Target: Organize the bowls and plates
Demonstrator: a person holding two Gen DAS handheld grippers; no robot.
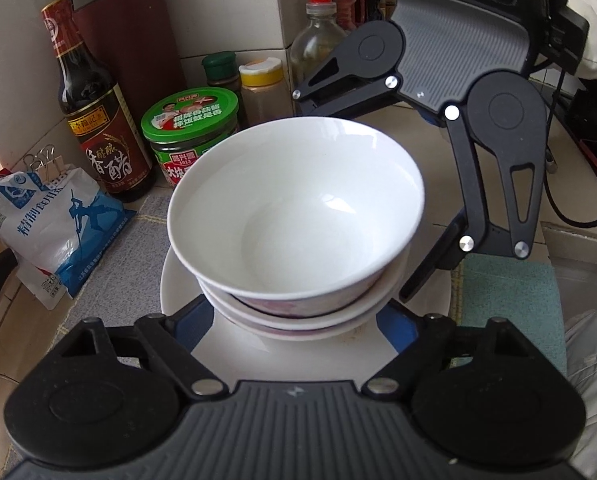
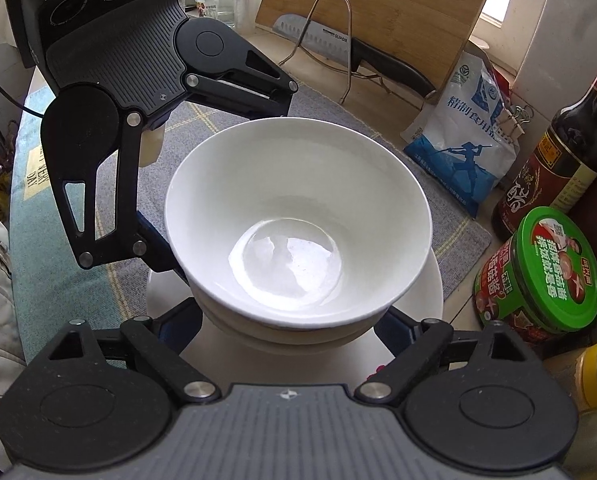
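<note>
A stack of three white bowls stands on a white plate. The top bowl is plain and empty, and the two lower bowls show pink marks on their sides. My left gripper is open, one blue-padded finger on each side of the lower bowls. From the opposite side my right gripper also straddles the stack, open, just above the plate. In the right wrist view the top bowl fills the middle. Each gripper shows in the other's view, with its fingertips hidden behind the bowls.
A vinegar bottle, green-lidded jar, salt bag, spice jars and knife block crowd one side. A cutting board and knife lean on a wire rack. A grey mat lies underneath.
</note>
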